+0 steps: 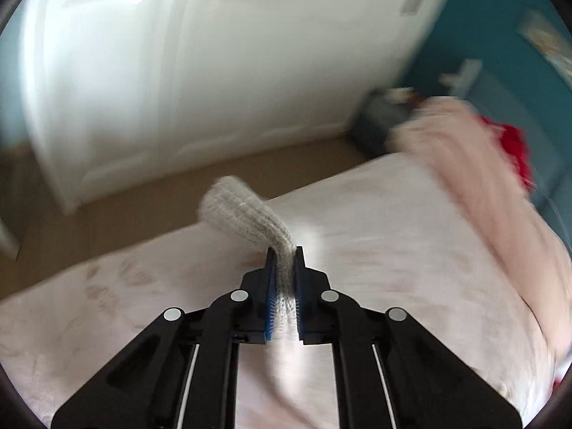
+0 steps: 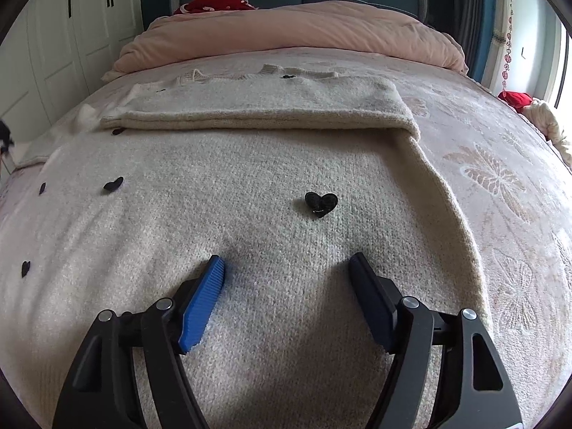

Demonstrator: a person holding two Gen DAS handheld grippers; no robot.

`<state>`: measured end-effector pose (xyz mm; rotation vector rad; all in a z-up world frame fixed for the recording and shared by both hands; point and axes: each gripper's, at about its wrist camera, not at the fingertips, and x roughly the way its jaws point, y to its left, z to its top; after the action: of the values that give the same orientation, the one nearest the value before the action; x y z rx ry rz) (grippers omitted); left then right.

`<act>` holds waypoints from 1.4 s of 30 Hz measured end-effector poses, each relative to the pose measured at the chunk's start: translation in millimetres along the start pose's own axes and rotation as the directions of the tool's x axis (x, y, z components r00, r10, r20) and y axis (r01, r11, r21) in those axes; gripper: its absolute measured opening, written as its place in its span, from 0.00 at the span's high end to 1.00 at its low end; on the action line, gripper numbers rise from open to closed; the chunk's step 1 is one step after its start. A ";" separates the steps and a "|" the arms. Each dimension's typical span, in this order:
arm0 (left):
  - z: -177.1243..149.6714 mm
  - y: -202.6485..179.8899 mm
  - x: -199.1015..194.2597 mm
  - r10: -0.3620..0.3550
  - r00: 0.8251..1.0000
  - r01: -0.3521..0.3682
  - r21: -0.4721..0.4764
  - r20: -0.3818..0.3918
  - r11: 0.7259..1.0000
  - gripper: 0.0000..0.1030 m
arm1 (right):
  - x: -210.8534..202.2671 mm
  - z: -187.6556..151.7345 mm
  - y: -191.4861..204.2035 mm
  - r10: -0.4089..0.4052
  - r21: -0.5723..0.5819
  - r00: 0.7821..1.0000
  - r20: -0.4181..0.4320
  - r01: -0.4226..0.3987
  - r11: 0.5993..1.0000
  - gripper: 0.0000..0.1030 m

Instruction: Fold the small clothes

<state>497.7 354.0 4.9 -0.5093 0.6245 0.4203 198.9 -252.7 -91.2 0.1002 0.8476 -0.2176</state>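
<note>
A cream knit sweater [image 2: 250,164] with small black hearts [image 2: 320,203] lies flat on the bed in the right wrist view. One sleeve [image 2: 257,103] is folded across its upper part. My right gripper [image 2: 287,262] hovers open just over the sweater's lower body, with nothing between its blue pads [image 2: 203,304]. In the blurred left wrist view, my left gripper [image 1: 284,250] is shut on a ribbed grey-cream knit end [image 1: 236,203], likely a cuff, which sticks up past the fingertips above the bed's edge.
The bed has a pale pink patterned cover [image 2: 500,178]. A pink quilt [image 2: 286,32] and a red cloth [image 2: 214,1] lie by the teal headboard. White wardrobe doors [image 1: 178,71] and brown floor [image 1: 107,214] are beside the bed. More clothes [image 2: 543,118] sit at the right edge.
</note>
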 end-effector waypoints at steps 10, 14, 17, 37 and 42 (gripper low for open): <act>-117.6 -263.4 -199.1 -0.584 0.793 0.604 0.363 -0.176 0.710 0.92 | -1.1 -0.3 -3.3 0.018 0.015 1.000 0.009 -0.018 1.000 0.31; -232.5 -316.6 -217.3 -0.579 0.710 0.704 0.359 -0.401 0.613 0.78 | -1.5 -0.5 -6.3 0.030 0.026 0.999 0.013 -0.030 0.999 0.31; -295.8 -307.3 -196.3 -0.502 0.698 0.686 0.277 -0.511 0.673 0.51 | -2.1 0.1 -8.9 0.043 0.034 0.999 0.014 -0.043 0.998 0.31; -254.6 -151.8 -155.5 -0.347 0.857 0.437 0.181 -0.382 0.881 0.34 | 27.4 143.9 -25.5 0.246 0.261 0.969 0.003 -0.238 0.935 0.24; -228.7 -120.9 -115.0 -0.406 0.825 0.399 -0.104 -0.392 0.911 0.34 | 89.3 172.0 -9.3 0.288 0.317 0.948 -0.138 -0.233 0.919 0.32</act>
<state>374.0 103.8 -42.0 -0.7378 0.8901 -0.0925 379.9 -305.2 -45.1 0.5208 0.9694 -0.0821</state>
